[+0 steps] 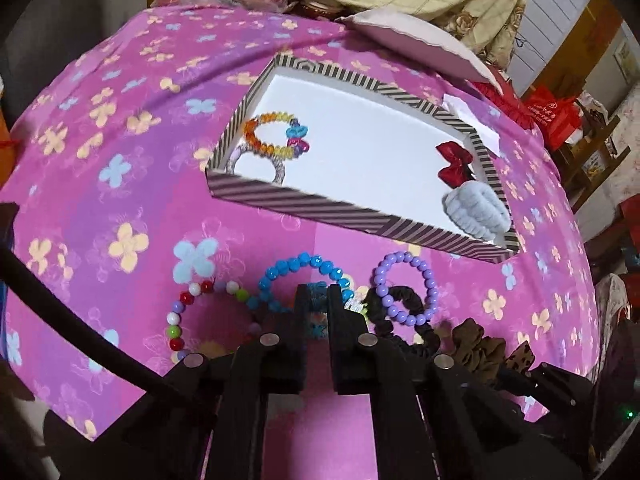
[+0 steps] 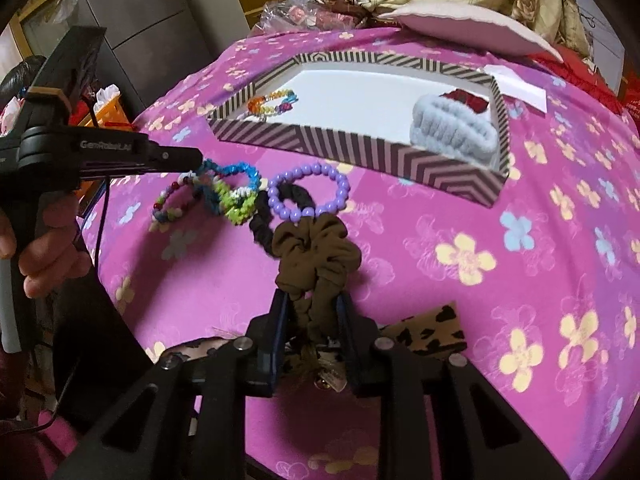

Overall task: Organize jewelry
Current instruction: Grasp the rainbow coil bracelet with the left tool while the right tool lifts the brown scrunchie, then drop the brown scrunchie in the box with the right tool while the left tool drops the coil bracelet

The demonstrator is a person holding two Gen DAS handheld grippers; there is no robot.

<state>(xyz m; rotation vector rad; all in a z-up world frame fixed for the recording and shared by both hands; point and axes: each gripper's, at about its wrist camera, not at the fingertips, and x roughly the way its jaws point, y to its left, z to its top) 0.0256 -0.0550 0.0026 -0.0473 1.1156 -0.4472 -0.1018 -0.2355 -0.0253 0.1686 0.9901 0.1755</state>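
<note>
Right gripper (image 2: 310, 300) is clamped on the brown scrunchie (image 2: 316, 248), near the striped box (image 2: 360, 152). Left gripper (image 1: 318, 292) fingers look pinched on a teal hair tie (image 1: 318, 289), I think.

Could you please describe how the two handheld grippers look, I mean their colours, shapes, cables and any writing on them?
Both are black. The left gripper has two flat, blocky fingers with round silver fasteners on the frame behind, and a black cable beside it. From the right wrist view, its body shows pale "GenRobot.AI" lettering. The right gripper has blue-edged fingers and the same silver fasteners.
</note>
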